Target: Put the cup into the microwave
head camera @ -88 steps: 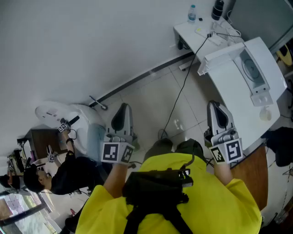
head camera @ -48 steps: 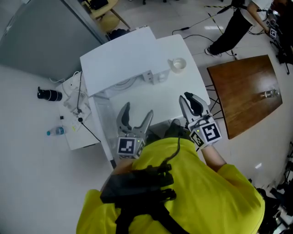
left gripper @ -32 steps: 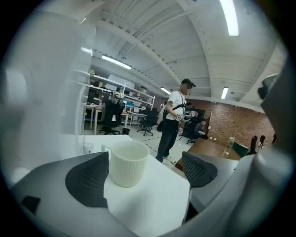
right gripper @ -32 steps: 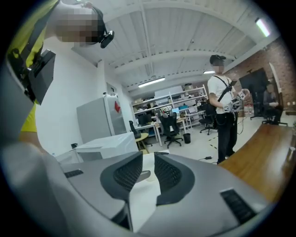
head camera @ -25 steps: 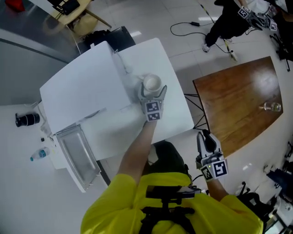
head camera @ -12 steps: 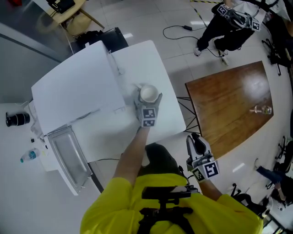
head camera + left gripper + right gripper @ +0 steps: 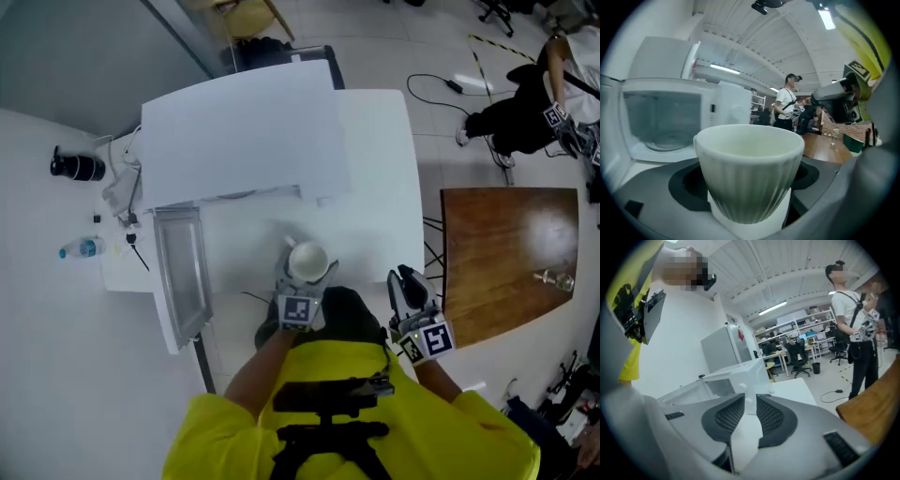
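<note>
A pale ribbed cup (image 7: 307,259) sits between the jaws of my left gripper (image 7: 307,266), which is shut on it and holds it upright in front of the white microwave (image 7: 239,131). The microwave door (image 7: 183,281) stands open to the left. In the left gripper view the cup (image 7: 749,168) fills the foreground, and the open cavity (image 7: 661,126) lies behind it to the left. My right gripper (image 7: 409,289) hangs low at my right side, shut with nothing in it (image 7: 749,404).
The microwave stands on a white table (image 7: 384,169). A brown wooden table (image 7: 511,253) is at the right. A low white shelf at the left holds a bottle (image 7: 80,248) and a black object (image 7: 77,166). A person (image 7: 525,122) stands at the far right.
My left gripper has carried the cup from the table beside the microwave to the front of its open door. The head view has swung round. The right gripper stays low at my side.
</note>
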The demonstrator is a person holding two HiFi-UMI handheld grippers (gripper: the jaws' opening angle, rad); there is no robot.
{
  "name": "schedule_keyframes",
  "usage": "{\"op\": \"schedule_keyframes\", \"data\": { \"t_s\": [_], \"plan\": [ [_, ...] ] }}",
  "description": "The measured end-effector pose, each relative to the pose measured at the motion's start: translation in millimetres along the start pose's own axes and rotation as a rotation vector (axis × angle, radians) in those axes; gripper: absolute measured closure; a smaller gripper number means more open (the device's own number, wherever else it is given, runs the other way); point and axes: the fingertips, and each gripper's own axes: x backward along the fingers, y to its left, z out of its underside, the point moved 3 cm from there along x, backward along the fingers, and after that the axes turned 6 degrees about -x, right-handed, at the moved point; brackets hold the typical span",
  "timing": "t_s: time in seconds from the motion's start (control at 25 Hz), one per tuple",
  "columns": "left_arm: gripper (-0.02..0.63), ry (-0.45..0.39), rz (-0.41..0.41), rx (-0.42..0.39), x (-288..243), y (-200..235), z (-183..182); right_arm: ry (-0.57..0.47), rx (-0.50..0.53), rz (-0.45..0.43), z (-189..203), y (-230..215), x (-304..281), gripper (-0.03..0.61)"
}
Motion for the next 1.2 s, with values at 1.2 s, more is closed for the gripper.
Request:
{"op": "schedule_keyframes", "data": {
  "t_s": [1.2],
  "plan": [
    [0.084, 0.024, -0.385, -0.007, -88.9, 269.2, -13.1, 0.067, 0.04, -0.049, 8.3, 71.5, -33.2, 0.497]
  ]
}}
